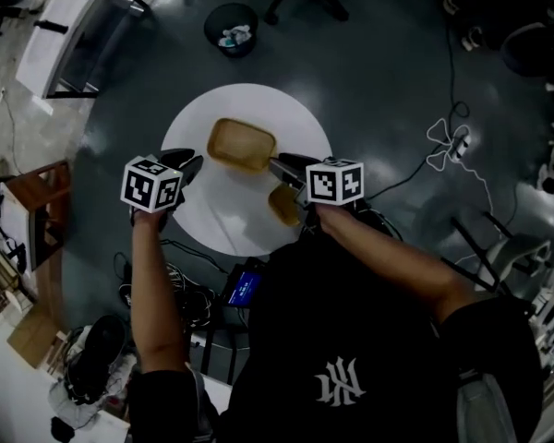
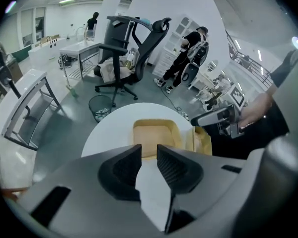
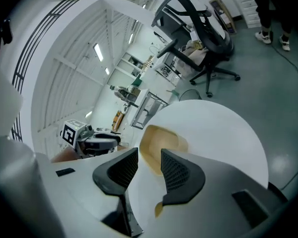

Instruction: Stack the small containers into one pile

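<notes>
On the round white table (image 1: 203,118) lies a large tan rectangular container (image 1: 241,145), its hollow facing up. A smaller tan container (image 1: 284,204) rests at the table's near right, just under my right gripper (image 1: 279,164). That gripper is open, its tips near the large container's right end. My left gripper (image 1: 192,164) is open too, just left of the large container. The left gripper view has the large container (image 2: 156,137) beyond the empty jaws (image 2: 149,158), the smaller one (image 2: 201,139) to its right. The right gripper (image 3: 150,167) points at the large container (image 3: 159,142).
A black waste bin (image 1: 231,29) stands on the floor beyond the table. An office chair (image 2: 126,43) and people are farther back. A white metal-framed bench (image 1: 74,35) is at far left. Cables (image 1: 448,146) trail on the floor at right.
</notes>
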The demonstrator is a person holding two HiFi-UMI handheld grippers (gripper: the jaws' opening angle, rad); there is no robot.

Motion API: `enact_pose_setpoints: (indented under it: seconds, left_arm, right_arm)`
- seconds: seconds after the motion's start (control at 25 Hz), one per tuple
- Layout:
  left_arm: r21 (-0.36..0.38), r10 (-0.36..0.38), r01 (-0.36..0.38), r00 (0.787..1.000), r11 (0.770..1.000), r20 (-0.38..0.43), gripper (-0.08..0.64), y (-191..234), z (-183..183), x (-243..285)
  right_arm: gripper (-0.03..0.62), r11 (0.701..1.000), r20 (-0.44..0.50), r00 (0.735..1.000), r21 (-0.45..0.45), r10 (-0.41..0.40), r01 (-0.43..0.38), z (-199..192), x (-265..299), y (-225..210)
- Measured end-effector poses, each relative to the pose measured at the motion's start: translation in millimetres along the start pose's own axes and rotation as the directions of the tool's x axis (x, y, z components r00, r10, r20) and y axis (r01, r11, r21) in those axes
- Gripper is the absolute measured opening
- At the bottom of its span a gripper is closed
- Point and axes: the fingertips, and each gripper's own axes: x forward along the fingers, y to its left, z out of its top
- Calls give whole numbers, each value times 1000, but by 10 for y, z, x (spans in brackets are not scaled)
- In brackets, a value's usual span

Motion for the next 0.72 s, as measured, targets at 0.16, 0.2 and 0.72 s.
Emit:
enact_pose_setpoints:
  seconds: [0.16, 0.2, 0.72]
  left_arm:
    - [0, -21, 21, 1000, 1000, -16, 97, 102, 101, 184]
    - [-5, -30, 30, 999, 1000, -21, 98, 127, 124, 227]
    - [-61, -187, 180, 974, 982, -131, 104, 348, 155, 688]
  right_arm:
    - [163, 999, -21, 1000, 49, -21, 22, -90, 50, -145]
    - [163, 998, -26, 999, 58, -27, 28, -111, 60, -171]
    - [144, 985, -46, 992, 122, -115, 119, -63, 279, -334]
